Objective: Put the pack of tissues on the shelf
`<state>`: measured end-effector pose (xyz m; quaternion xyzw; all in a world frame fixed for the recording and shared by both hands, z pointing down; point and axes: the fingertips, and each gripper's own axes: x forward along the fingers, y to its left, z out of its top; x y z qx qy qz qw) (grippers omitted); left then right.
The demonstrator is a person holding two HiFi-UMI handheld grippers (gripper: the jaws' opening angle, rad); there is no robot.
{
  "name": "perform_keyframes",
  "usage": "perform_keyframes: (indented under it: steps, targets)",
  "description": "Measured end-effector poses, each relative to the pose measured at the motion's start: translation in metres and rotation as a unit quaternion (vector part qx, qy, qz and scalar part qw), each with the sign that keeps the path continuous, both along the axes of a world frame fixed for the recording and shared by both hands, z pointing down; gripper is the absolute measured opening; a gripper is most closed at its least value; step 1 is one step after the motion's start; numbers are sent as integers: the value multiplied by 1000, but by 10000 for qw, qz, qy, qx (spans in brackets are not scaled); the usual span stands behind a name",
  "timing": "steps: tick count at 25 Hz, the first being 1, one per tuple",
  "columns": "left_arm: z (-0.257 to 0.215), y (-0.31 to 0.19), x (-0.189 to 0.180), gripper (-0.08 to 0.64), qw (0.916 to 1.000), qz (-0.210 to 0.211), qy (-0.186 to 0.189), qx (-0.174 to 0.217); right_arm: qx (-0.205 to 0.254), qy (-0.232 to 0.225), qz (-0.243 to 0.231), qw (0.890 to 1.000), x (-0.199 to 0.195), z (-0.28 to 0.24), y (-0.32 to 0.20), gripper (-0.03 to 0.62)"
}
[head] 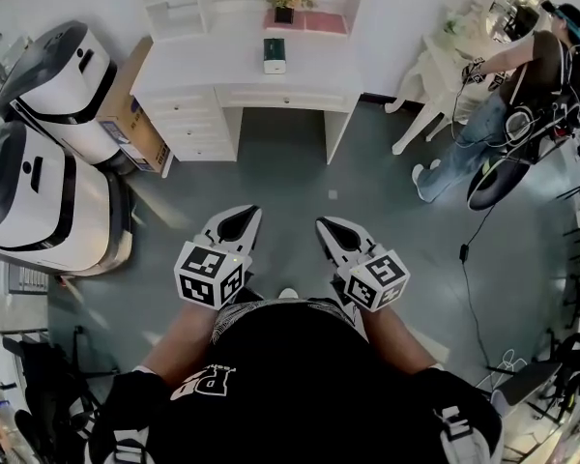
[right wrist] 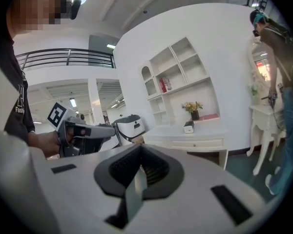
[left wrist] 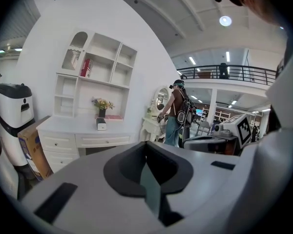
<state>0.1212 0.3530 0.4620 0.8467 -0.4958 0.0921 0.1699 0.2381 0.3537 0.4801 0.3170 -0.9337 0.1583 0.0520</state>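
Barely begun, by the look of it: at upper left, beside two glossy, rounded white-and-black machines (head: 63,66) and a cardboard box (head: 135,114), the pack of tissues (head: 275,55), small, boxy, dark and white, sits on the smooth white desk (head: 198,80), below the white shelf (head: 179,8) it is bound for. At lower centre, the left gripper (head: 240,222) and right gripper (head: 334,228), matt grey shells, show jaws pressed together on nothing, well apart from the pack; approach, pick-up and placing all remain. A person (head: 522,85) stands at far right.

Both forearms extend forward, parallel; left gripper (head: 234,224) and right gripper (head: 340,234) closed, empty, apparently tilted slightly down.
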Motion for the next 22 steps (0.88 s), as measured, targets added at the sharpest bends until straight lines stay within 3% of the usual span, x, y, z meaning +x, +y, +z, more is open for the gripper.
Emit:
perform_keyframes:
  steps: [12,22]
  targets:
    - [13,-19,-13,14,9998,-84,-3,-162,-166,-6,-5,9999,-10,13,-27,9]
    - [8,-97,-41,14,9998,38,143,-95,-163,216,116,9996,-35,11,-96,9]
